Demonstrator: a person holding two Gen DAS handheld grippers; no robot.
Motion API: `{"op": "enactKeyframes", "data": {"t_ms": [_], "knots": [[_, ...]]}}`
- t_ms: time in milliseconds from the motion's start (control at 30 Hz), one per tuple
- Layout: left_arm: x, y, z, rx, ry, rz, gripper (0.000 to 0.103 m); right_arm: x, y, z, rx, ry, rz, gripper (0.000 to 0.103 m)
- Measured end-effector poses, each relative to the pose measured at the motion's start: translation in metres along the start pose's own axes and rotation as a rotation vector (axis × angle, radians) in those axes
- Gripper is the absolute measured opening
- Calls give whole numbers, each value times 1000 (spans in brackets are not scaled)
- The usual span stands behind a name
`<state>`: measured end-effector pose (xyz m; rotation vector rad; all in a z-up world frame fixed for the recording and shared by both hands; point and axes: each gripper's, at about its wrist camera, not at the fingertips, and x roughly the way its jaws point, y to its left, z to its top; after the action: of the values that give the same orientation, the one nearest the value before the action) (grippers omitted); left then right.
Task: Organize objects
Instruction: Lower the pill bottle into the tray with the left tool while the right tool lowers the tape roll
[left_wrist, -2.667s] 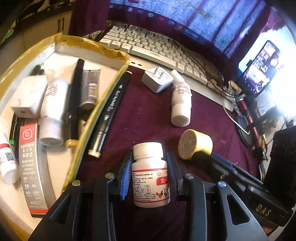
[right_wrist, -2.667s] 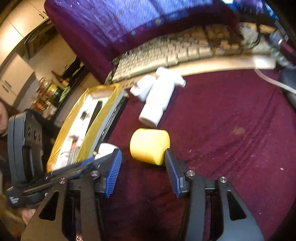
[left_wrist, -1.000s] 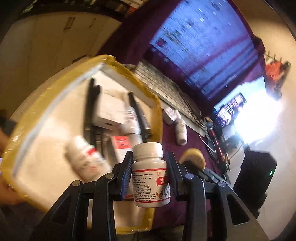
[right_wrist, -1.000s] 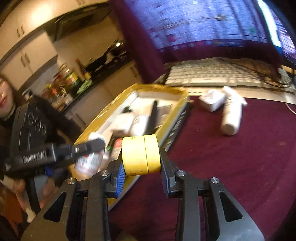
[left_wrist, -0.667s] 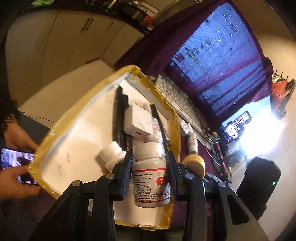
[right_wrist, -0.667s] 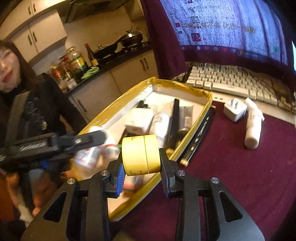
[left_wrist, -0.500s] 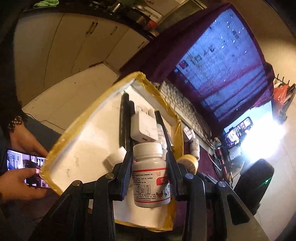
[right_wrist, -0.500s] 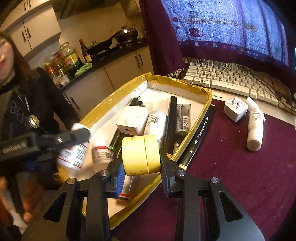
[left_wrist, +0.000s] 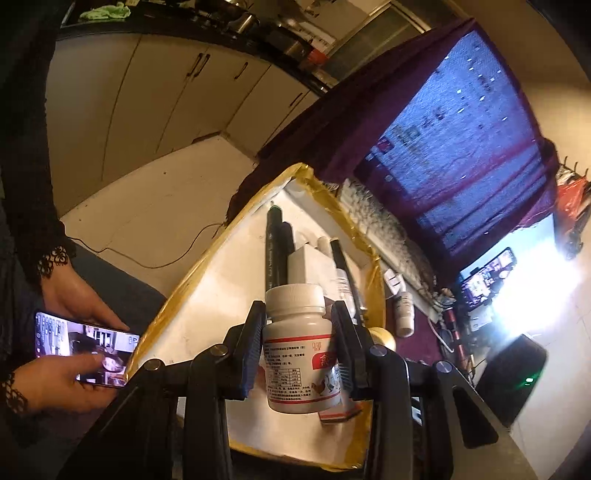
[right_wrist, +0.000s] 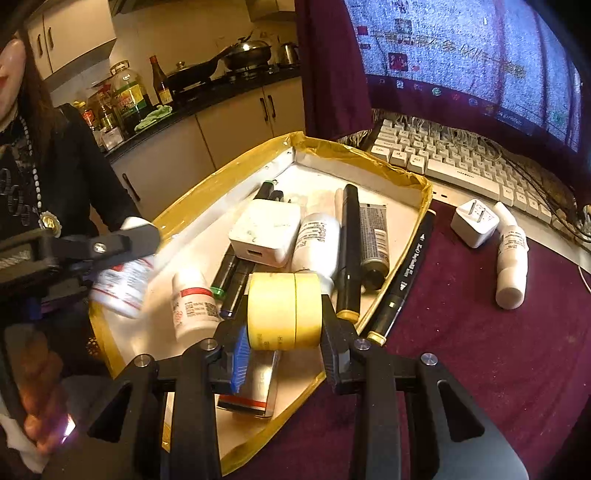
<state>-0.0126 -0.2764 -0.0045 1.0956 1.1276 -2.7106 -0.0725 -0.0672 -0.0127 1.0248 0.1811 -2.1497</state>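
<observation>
Your left gripper (left_wrist: 298, 345) fingers clamping white pill bottle (left_wrist: 301, 352), cap pointing up, over yellow-rimmed tray (left_wrist: 207, 258). Your right gripper (right_wrist: 283, 341) fingers pinching yellow tape roll (right_wrist: 284, 310), axis lying crosswise, over tray's near end. Open tray floor showing at left. Box (right_wrist: 249, 387) sitting half hidden beneath roll.

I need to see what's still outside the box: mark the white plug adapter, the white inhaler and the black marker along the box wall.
white plug adapter (right_wrist: 476, 222), right wrist view, top face by the prongs.
white inhaler (right_wrist: 511, 254), right wrist view, middle of its body.
black marker (right_wrist: 408, 269), right wrist view, mid-barrel.
</observation>
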Motion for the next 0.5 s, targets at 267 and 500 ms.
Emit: {"op": "enactKeyframes", "data": {"t_ms": [267,500], "knots": [[9,-3,1,29,36,15,31,-1,-6,1,35,-7,28,31],[16,-11,8,65,31,43,31,2,-13,3,43,-46,40,31]]}}
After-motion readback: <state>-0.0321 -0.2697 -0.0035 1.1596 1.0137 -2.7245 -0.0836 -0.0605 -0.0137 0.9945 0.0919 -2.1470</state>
